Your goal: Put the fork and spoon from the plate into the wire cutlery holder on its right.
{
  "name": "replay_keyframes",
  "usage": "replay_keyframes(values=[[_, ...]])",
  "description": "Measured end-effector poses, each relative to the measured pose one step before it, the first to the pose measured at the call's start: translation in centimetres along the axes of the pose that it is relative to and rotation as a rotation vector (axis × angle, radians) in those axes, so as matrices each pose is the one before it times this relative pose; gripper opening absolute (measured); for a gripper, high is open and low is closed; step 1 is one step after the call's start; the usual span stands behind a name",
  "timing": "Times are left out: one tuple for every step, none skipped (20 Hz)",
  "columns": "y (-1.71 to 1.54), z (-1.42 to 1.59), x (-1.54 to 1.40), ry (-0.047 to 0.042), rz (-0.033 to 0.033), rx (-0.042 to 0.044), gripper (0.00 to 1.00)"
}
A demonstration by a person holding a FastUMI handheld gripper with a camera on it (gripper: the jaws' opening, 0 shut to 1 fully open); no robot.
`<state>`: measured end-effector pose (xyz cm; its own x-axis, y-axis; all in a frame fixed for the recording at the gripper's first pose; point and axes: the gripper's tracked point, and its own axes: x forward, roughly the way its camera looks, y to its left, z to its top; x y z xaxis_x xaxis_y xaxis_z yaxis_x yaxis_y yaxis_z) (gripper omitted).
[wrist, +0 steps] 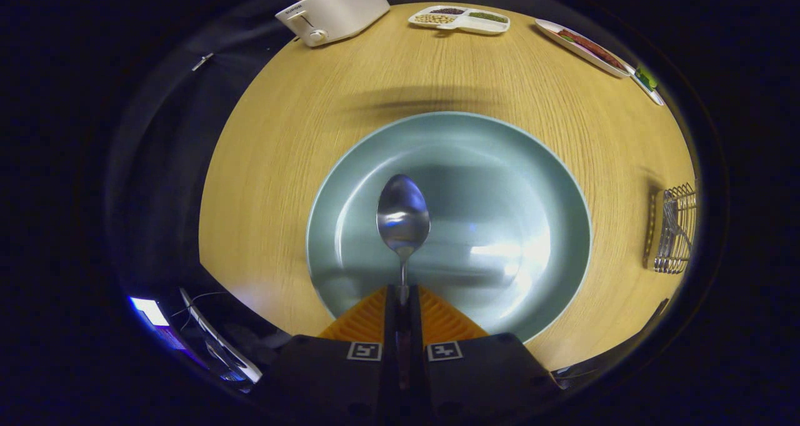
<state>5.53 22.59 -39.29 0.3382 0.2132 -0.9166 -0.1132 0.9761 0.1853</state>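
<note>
Your hand-held gripper (pixel 403 295) was closed on the spoon (pixel 403 217): both fingers (pixel 369 320) pressed against the thin handle, which ran down into the narrow gap between them. The spoon's bowl pointed straight ahead of the fingertips, hollow side up, over the inside of the plate (pixel 531 182). Whether the bowl touched the plate or hung just above it could not be told.

Taking the plate as your landmark: it was a round, pale blue-green dish on the wooden surface (pixel 281 163), and your fingertips reached in over its near rim. The wire cutlery holder (pixel 675 229) stood to the right of the plate, well apart from its rim. Thin metal shapes showed through the wires, and the fork (pixel 670 217) appeared to be among them, though it was too small to be sure.

Beyond the plate, to the left, stood a white toaster (pixel 334 10) at the far edge of the surface. Straight beyond the plate lay a white divided tray (pixel 459 20) holding small portions of food. Beyond the plate, to the right, sat a long white dish (pixel 581 45) with reddish food on it.
</note>
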Motion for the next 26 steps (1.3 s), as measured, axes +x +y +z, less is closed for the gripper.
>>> replay_keyframes(values=[[-0.27, -0.007, -0.11, 0.00695, 0.00999, -0.02031, 0.09], [-0.122, -0.072, -0.155, 0.00211, 0.00795, -0.01654, 0.09], [-0.41, -0.001, 0.002, -0.00207, -0.00209, -0.00225, 0.07], [-0.129, -0.089, -0.349, 0.00731, 0.01026, 0.00292, 0.06], [0.05, 0.02, -0.427, -0.0025, 0.01276, 0.00483, 0.06], [-0.065, -0.014, -0.584, -0.00337, 0.0104, -0.00277, 0.06], [-0.213, 0.24, -0.648, -0.00881, 0.00371, -0.00492, 0.06], [-0.255, 0.216, -0.668, -0.01028, 0.00318, -0.01099, 0.06], [-0.38, 0.356, -0.777, -0.01309, 0.00185, -0.01178, 0.06], [-0.399, 0.187, -0.903, -0.01014, 0.0022, -0.00978, 0.06], [-0.441, 0.231, -0.93, -0.00693, 0.00465, -0.00141, 0.06], [-0.373, 0.193, -0.975, -0.00383, 0.00917, 0.00352, 0.06], [-0.571, 0.156, -1.168, -0.00231, 0.00521, 0.00175, 0.06], [-0.693, 0.249, -1.247, -0.0061, 0.00057, 0.00144, 0.06], [-0.919, 0.261, -1.095, -0.00671, -0.00488, -0.00164, 0.06], [-1.035, 0.276, -1.144, -0.00537, -0.0098, -0.00303, 0.06], [-1.167, 0.238, -1.06, 0.00033, -0.01312, -0.00178, 0.06], [-1.1, 0.246, -1.153, 0.00068, -0.00696, 0.00801, 0.06], [-0.979, 0.315, -1.186, -0.00211, -0.00342, 0.01122, 0.06], [-1.233, 0.322, -1.3, -0.00182, -0.00879, 0.00731, 0.06], [-1.07, 0.206, -1.051, -0.0005, -0.01092, -0.00047, 0.06], [-1.144, 0.188, -1.137, -0.00096, -0.01295, -0.00834, 0.06], [-1.063, 0.102, -1.222, -0.00309, -0.00981, -0.01189, 0.06], [-1.023, -0.068, -1.022, 0.00474, -0.0094, -0.00666, 0.05], [-0.909, -0.262, -0.973, 0.01486, -0.00252, -0.00071, 0.06], [-0.805, -0.419, -0.746, 0.02324, 0.00115, 0.00405, 0.06]])
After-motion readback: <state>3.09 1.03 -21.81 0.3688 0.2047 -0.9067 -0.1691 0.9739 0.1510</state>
